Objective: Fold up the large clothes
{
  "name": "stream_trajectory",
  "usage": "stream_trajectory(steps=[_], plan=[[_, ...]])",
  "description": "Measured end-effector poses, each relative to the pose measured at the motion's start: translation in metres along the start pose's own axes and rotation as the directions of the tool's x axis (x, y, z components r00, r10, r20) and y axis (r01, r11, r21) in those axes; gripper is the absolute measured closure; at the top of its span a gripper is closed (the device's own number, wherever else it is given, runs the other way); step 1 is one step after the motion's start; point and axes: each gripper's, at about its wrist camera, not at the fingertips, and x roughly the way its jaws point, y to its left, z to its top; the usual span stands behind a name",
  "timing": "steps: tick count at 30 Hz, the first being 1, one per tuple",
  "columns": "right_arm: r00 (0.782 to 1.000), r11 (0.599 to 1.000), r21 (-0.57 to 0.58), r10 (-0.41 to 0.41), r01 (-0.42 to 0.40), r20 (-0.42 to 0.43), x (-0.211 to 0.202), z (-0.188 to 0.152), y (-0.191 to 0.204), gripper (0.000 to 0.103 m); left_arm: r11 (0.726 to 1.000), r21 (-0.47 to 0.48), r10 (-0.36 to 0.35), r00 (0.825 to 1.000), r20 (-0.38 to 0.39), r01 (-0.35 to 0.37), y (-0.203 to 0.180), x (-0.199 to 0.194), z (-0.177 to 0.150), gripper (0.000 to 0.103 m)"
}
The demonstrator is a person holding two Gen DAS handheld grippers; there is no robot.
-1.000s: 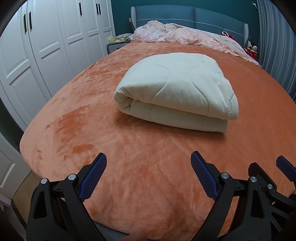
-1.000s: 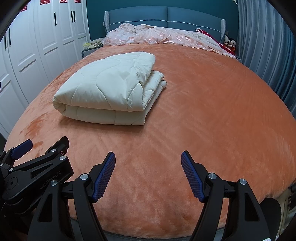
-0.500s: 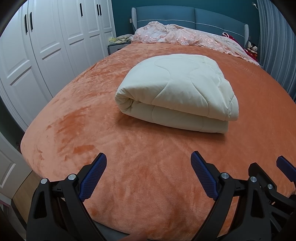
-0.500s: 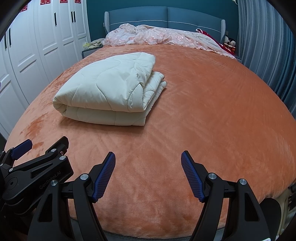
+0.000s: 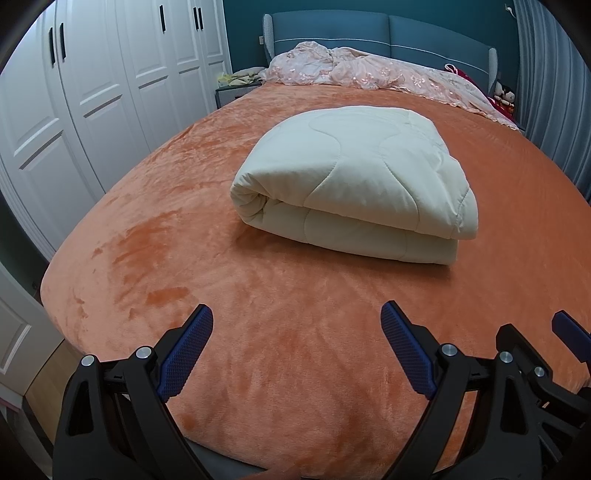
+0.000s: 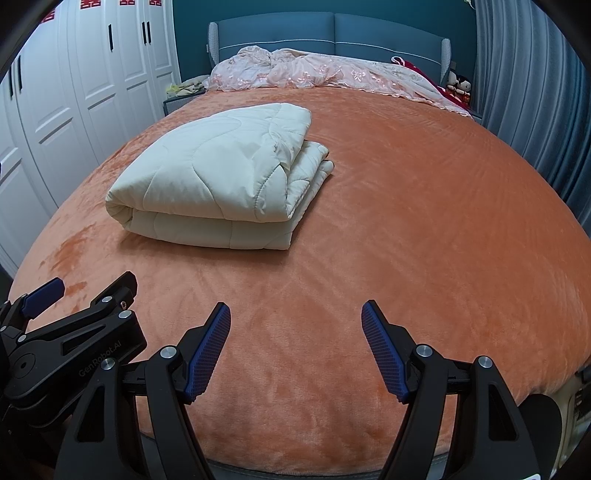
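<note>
- The left gripper (image 5: 297, 352) hovers above the near edge of the bed (image 5: 155, 236), its jaws spread wide and holding nothing.
- The right gripper (image 6: 295, 349) hovers just beside it, to its right, jaws equally wide and empty. Each one shows at the edge of the other's view.
- Both are well apart from the quilt (image 5: 354, 181), touching neither it nor the bedcover.
- The quilt, cream and stitched, lies near the middle of the bed, left of centre in the right wrist view. It is folded into a thick, compact bundle with a rounded fold facing the grippers and stacked layers showing at its right end.
- The folding looks finished, or nearly so; at most, the slightly uneven layered end might want tidying.
- Behind it, a pink lacy cloth (image 6: 332, 72) lies crumpled along the blue headboard (image 6: 332, 27). Whether that is to be folded too, I cannot tell.
- White wardrobe doors (image 5: 92, 85) line the left wall.
</note>
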Motion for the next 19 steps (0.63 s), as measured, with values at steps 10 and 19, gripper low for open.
stream_trajectory(steps=[10,19], plan=[[1.0,1.0,-0.007,0.006,-0.006,-0.002,0.001,0.0,0.008,0.032,1.0,-0.021,0.0,1.0,0.013,0.001,0.001,-0.003,-0.003,0.017],[1.0,1.0,-0.018,0.009,-0.009,-0.004,0.003,0.002,0.014,0.032,0.998,-0.059,0.019,1.0,-0.003,-0.02,0.006,0.0,-0.003,0.017]])
